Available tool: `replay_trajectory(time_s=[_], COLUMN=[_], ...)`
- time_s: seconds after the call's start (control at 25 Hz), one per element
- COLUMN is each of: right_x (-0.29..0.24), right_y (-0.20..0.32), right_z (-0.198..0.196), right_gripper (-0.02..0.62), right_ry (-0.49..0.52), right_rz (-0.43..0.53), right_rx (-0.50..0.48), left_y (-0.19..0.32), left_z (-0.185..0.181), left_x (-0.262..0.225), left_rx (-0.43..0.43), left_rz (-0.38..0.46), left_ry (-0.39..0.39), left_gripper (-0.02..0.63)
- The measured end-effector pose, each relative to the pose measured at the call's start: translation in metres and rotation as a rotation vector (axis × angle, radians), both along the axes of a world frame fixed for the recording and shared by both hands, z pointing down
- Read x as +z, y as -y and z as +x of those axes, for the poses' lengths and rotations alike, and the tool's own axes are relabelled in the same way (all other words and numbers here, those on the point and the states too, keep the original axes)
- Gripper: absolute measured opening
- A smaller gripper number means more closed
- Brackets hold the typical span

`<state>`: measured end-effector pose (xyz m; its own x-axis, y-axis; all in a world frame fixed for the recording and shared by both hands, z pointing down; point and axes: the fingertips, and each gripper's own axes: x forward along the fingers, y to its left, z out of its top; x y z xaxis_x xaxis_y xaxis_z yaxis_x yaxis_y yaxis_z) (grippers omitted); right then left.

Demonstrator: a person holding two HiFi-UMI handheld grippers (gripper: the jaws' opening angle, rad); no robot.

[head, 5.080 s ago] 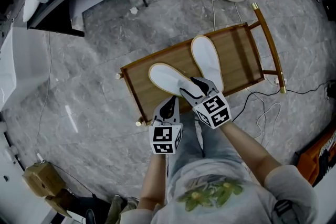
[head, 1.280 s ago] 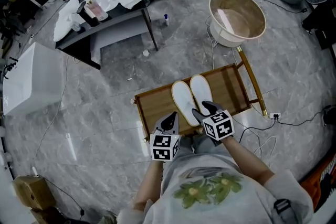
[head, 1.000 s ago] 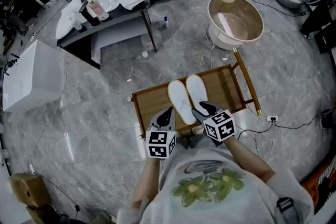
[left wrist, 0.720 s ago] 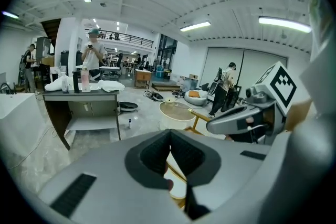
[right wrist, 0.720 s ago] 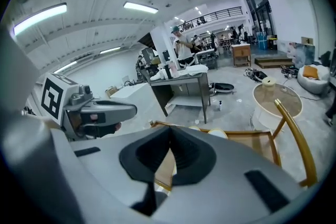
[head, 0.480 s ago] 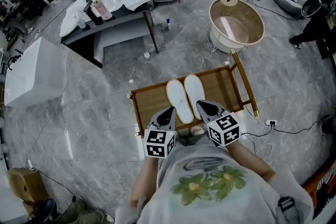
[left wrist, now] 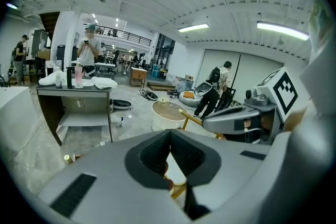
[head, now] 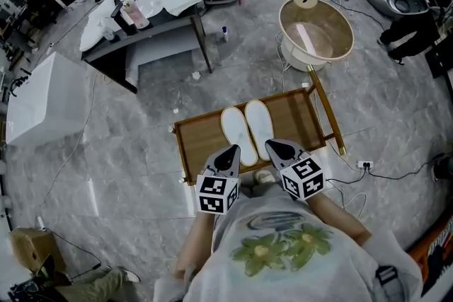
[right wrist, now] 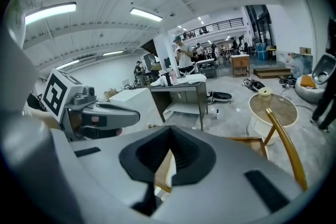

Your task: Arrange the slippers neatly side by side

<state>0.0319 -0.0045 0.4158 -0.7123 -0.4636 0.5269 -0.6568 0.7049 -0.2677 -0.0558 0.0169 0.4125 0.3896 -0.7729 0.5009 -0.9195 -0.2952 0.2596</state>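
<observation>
Our left gripper [head: 229, 151] and right gripper [head: 273, 146] hang closed, empty, near flat white slippers [head: 233, 132] paired on the brown wooden rack [head: 202, 143].

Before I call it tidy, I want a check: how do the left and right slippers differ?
Left slipper lies slightly nearer the person; right slipper reaches further across the trolley. The left gripper hangs above the left slipper's near end, the right gripper above the right slipper's. Both white, side by side, nearly parallel.

The right tool [right wrist: 170, 145] has its jaws pressed together, left tool [right wrist: 97, 113] alongside.
</observation>
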Motion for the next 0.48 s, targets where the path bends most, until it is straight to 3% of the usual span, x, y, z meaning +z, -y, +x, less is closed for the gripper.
replay_trajectory(time_s=[0.48], right_x=[0.010], right_y=[-0.005], right_z=[0.011], right_gripper=[0.006], right_ry=[-0.013], right_rz=[-0.019], right_rx=[0.011], left_y=[-0.002], left_z=[0.010], left_x=[0.005], left_rx=[0.008], left_rz=[-0.008], left_ry=[-0.006], left_gripper=[0.015])
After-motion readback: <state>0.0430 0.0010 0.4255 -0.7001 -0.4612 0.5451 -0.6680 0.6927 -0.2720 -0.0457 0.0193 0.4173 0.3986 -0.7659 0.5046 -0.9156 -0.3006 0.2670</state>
